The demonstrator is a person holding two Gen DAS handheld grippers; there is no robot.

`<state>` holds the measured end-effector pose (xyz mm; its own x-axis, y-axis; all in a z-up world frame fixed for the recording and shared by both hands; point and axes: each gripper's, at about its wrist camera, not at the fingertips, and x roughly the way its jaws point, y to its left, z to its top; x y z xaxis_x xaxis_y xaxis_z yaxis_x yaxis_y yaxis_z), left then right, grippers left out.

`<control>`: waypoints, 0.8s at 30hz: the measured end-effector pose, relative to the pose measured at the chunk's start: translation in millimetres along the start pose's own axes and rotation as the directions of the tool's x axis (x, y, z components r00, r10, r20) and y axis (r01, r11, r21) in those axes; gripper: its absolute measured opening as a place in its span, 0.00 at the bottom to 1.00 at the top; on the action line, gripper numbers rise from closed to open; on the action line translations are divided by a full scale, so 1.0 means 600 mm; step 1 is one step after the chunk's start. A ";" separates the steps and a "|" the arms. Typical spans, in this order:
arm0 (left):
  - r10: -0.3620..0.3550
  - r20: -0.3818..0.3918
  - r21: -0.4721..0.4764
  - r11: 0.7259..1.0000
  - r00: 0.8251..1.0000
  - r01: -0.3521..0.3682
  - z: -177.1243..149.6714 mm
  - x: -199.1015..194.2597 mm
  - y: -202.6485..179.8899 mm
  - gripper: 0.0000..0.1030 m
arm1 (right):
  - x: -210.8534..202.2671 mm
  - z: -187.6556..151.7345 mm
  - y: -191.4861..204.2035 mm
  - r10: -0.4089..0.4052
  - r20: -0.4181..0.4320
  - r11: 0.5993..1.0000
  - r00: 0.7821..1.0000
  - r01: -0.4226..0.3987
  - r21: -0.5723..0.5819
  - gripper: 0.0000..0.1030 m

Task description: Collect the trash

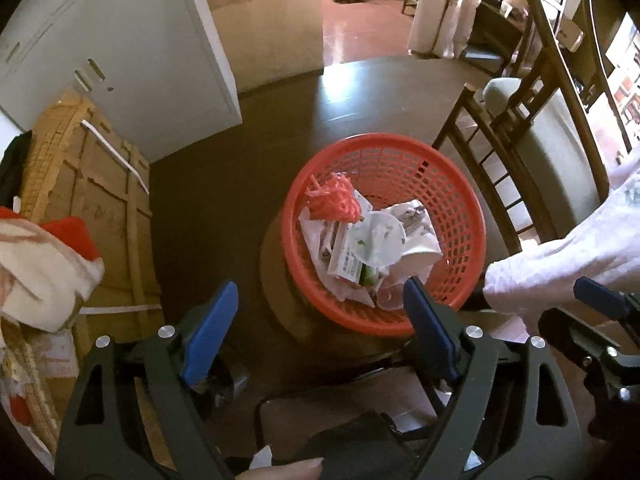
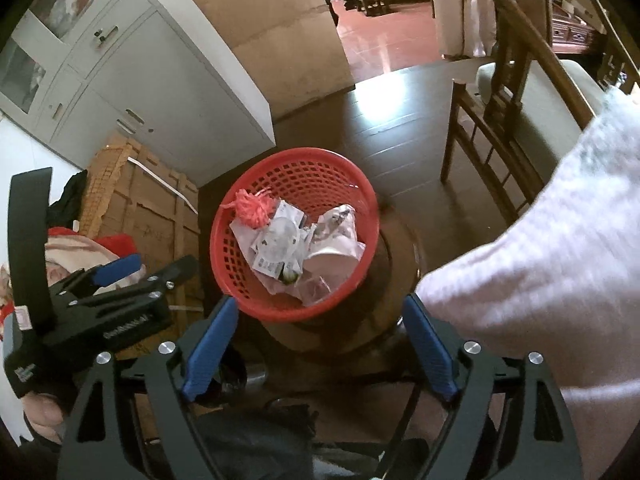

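Observation:
A red plastic mesh basket sits on a round dark stand, just beyond my fingertips. It holds crumpled paper and wrappers, a clear round lid and a pink string bundle. My left gripper is open above the basket's near rim, with nothing between its blue pads. In the right wrist view the same basket lies ahead of my right gripper, which is also open and empty. My left gripper shows at the left there, held in a hand.
A white sleeve covers the right side. Strapped cardboard boxes and a red and white cloth stand at the left, with a grey cabinet behind. A wooden chair stands to the right of the basket on the dark floor.

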<state>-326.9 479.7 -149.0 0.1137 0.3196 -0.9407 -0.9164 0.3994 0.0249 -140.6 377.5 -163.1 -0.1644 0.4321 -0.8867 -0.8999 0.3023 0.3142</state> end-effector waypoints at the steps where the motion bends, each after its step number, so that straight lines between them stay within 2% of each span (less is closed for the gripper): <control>1: 0.003 0.000 -0.004 1.000 1.000 -0.003 -0.003 -0.004 0.001 0.80 | -0.003 -0.004 0.000 0.002 0.002 1.000 1.000 -0.002 0.000 0.82; 10: 0.022 0.020 -0.004 1.000 1.000 -0.021 -0.039 -0.047 0.001 0.80 | -0.031 -0.040 0.005 -0.019 0.018 1.000 1.000 0.019 -0.019 0.82; 24: -0.003 0.080 0.028 1.000 0.997 0.001 -0.076 -0.101 -0.005 0.83 | -0.055 -0.073 0.021 -0.051 0.029 0.998 0.998 0.052 -0.040 0.82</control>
<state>-348.3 419.7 -107.5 0.1467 0.3859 -0.9108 -0.9053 0.4234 0.0336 -164.3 329.6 -144.8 -0.1066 0.4404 -0.8914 -0.9226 0.2904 0.2538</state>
